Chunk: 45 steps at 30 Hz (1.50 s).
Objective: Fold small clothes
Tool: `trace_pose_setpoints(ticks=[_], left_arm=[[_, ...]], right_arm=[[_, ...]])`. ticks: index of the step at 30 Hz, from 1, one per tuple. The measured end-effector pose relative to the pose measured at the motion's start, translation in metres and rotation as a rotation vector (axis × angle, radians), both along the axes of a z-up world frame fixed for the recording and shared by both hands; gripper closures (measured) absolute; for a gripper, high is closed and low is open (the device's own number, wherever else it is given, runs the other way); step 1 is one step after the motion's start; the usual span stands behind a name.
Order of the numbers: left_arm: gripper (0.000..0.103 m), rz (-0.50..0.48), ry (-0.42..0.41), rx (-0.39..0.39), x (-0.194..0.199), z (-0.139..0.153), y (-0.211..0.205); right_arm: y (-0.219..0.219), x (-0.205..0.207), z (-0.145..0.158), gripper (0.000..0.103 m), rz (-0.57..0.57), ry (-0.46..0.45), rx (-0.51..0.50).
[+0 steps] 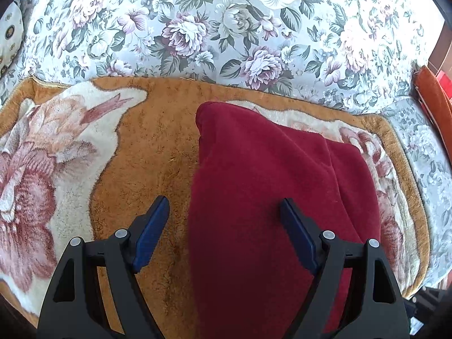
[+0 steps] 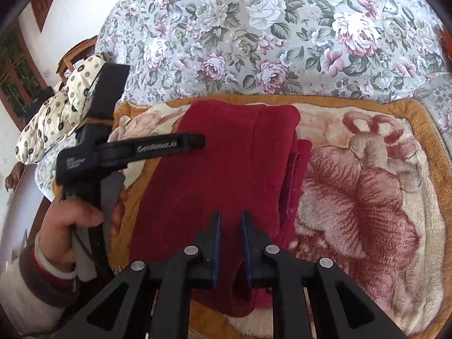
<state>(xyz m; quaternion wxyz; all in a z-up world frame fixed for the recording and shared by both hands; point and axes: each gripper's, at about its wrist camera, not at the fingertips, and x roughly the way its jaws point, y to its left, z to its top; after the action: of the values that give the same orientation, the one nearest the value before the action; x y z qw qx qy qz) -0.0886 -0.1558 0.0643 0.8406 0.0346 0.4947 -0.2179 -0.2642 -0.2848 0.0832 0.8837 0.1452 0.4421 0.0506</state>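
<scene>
Folded red garment (image 1: 254, 186) on plush blanket (image 1: 147, 147), left tool (image 1: 223, 206) spread wide, right tool (image 2: 230, 220) nearly closed, empty.

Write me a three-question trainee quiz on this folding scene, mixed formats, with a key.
1. True or false: the red fleece garment lies directly on the floral bedsheet.
2. Which claw's jaws stand wider apart? A) left claw B) right claw C) both alike
3. Fill in: the plush blanket has a border coloured ___.

Key: 1 false, it lies on the plush blanket; 2 A; 3 orange.
</scene>
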Motion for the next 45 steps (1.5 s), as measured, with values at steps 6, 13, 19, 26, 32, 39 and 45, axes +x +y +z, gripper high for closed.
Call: trace_pose_setpoints(ticks=[6,13,19,26,32,39,45], left_arm=[[0.021,-0.018,0.006,0.017,0.011,-0.01,-0.011],[0.021,-0.017,0.015,0.01,0.013,-0.016,-0.014],[0.021,-0.016,0.023,0.004,0.001,-0.002,-0.005],[0.021,-0.007,-0.032,-0.006,-0.037,0.02,0.022],[0.021,0.03,-0.115,-0.002,-0.072,0.034,0.042],[0.021,0.07,-0.189,0.028,-0.103,0.047,0.057],[0.021,0.083,-0.263,0.065,-0.124,0.058,0.063]], right_arm=[[-0.004,0.001,-0.023,0.09,0.003,0.058,-0.032],[-0.003,0.003,-0.028,0.09,0.014,0.055,-0.044],[-0.011,-0.003,-0.014,0.084,-0.029,0.027,0.07],[0.003,-0.004,0.018,0.076,-0.066,-0.047,-0.041],[0.007,0.005,0.031,0.075,-0.165,-0.079,-0.098],[0.013,0.001,0.035,0.071,-0.227,-0.09,-0.141],[0.018,-0.006,0.038,0.069,-0.252,-0.105,-0.133]])
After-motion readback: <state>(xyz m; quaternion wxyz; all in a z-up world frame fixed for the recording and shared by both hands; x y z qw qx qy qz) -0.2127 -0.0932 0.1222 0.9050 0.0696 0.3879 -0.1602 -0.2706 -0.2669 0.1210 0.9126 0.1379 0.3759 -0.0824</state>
